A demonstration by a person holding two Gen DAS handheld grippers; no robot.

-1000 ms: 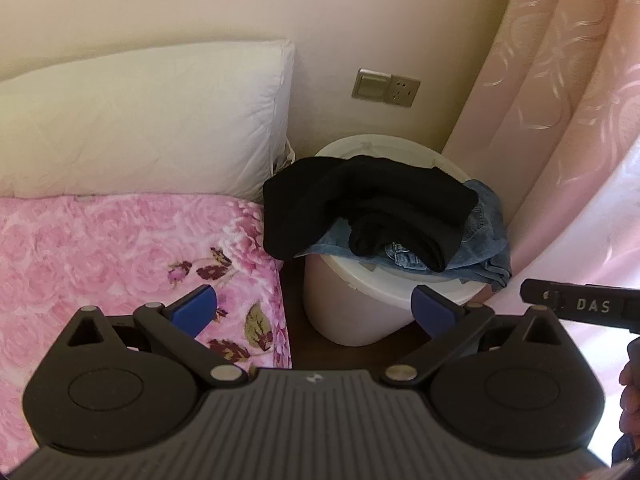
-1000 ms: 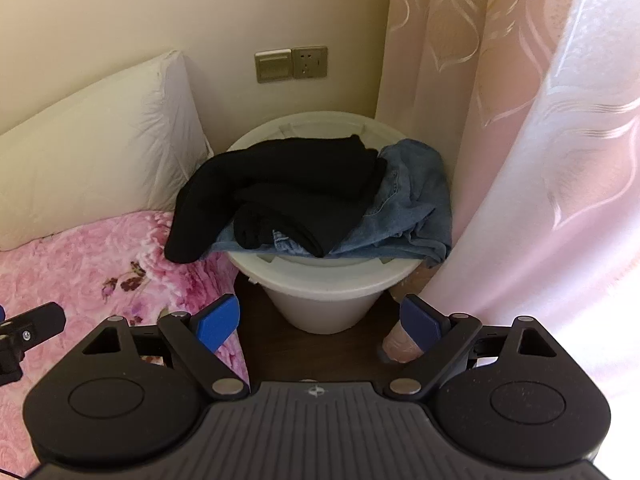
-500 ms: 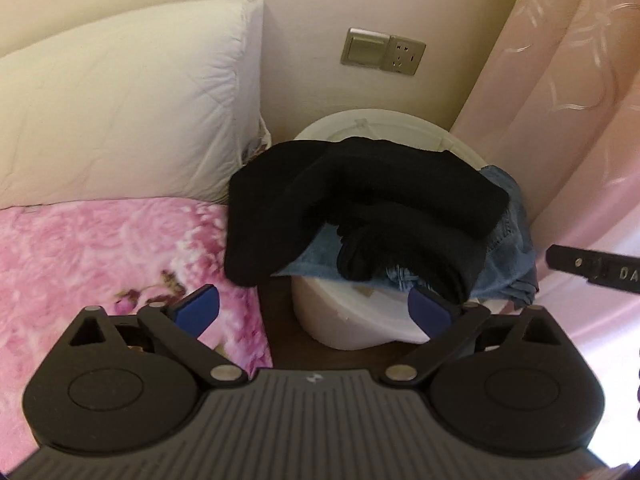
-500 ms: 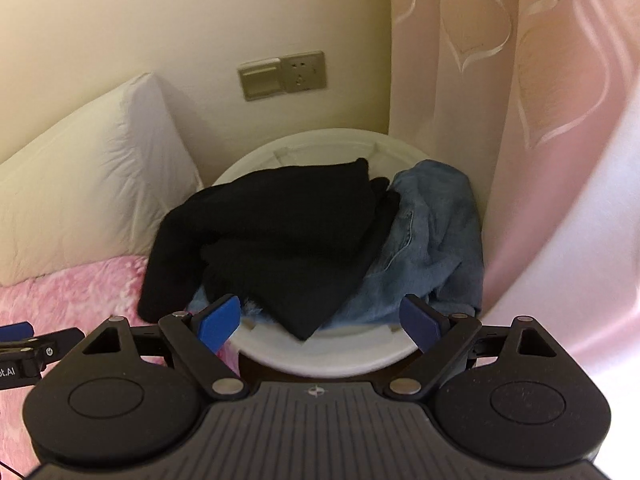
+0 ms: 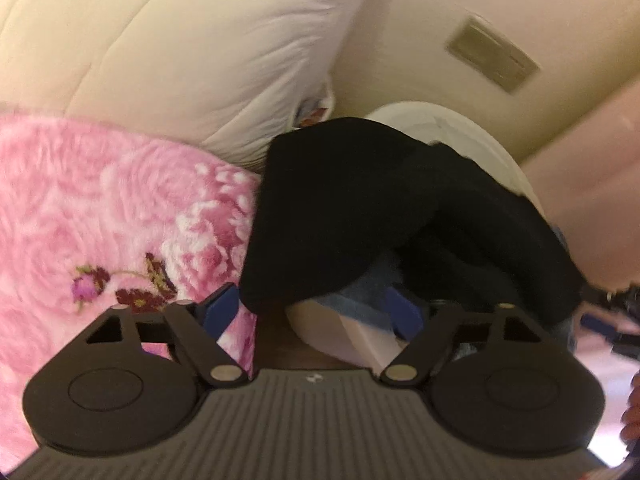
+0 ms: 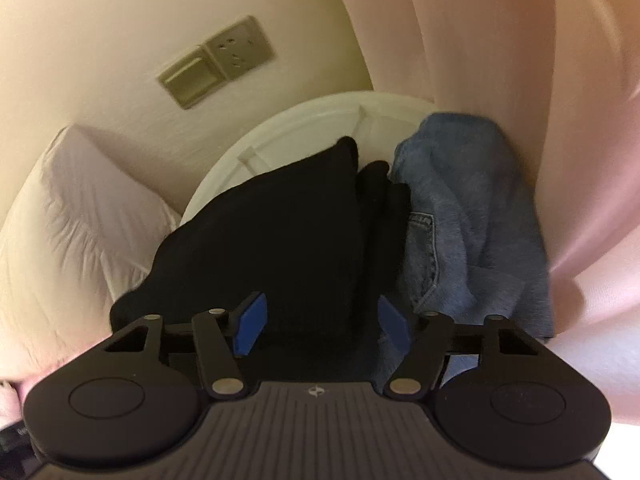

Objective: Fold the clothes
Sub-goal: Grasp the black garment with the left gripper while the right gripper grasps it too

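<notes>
A black garment (image 6: 288,240) lies heaped over blue jeans (image 6: 472,216) on a white bucket (image 6: 320,120) beside the bed's pink floral blanket (image 5: 120,216); the left gripper (image 5: 310,312) and right gripper (image 6: 322,322) are both closing, jaws apart, the black cloth between them, not yet pinched.

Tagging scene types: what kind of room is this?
Most likely a bedroom: a white pillow on a pink floral blanket, pink curtains, and clothes piled on a white tub beside the bed.
</notes>
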